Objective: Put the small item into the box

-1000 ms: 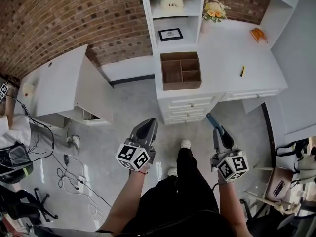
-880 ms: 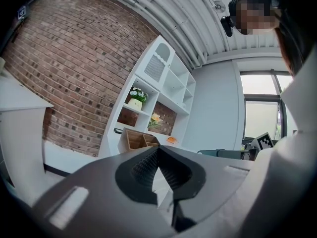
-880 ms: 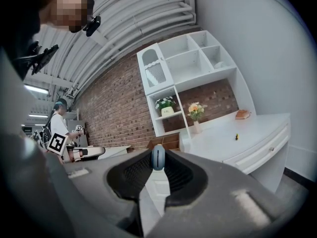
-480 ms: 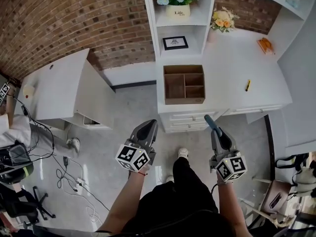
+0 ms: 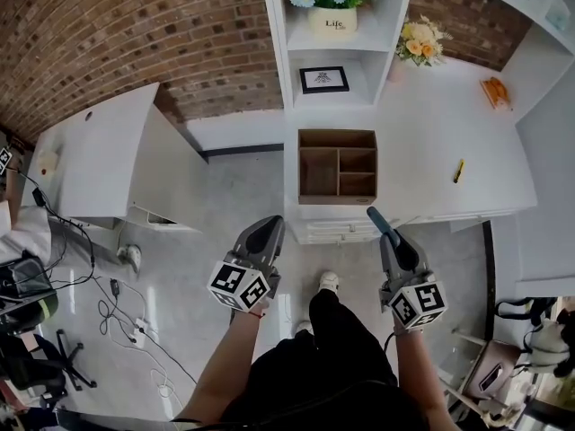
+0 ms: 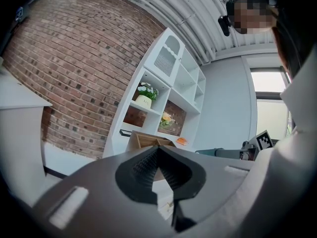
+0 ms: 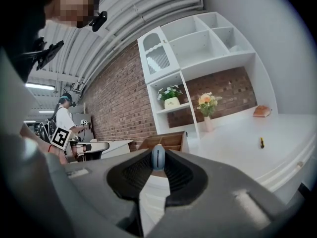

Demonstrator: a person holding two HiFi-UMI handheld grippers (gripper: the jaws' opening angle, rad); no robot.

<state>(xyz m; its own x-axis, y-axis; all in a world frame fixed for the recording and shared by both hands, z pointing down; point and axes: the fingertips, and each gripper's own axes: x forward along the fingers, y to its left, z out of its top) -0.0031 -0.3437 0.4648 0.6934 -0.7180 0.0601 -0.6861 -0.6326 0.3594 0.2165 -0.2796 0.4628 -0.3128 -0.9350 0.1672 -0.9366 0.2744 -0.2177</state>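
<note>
Right tool (image 7: 158,166) pinches a blue item (image 7: 158,156); left tool (image 6: 158,151) pressed together; pot (image 5: 335,23) reads "Life".

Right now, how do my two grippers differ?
The right gripper is shut on a small blue item; the left gripper is shut on nothing. The right gripper lines up with the white desk; the left gripper hangs over floor left of it. Both point toward the wooden box.

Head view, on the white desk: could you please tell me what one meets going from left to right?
wooden box → vase of flowers → yellow pen → orange object
</note>
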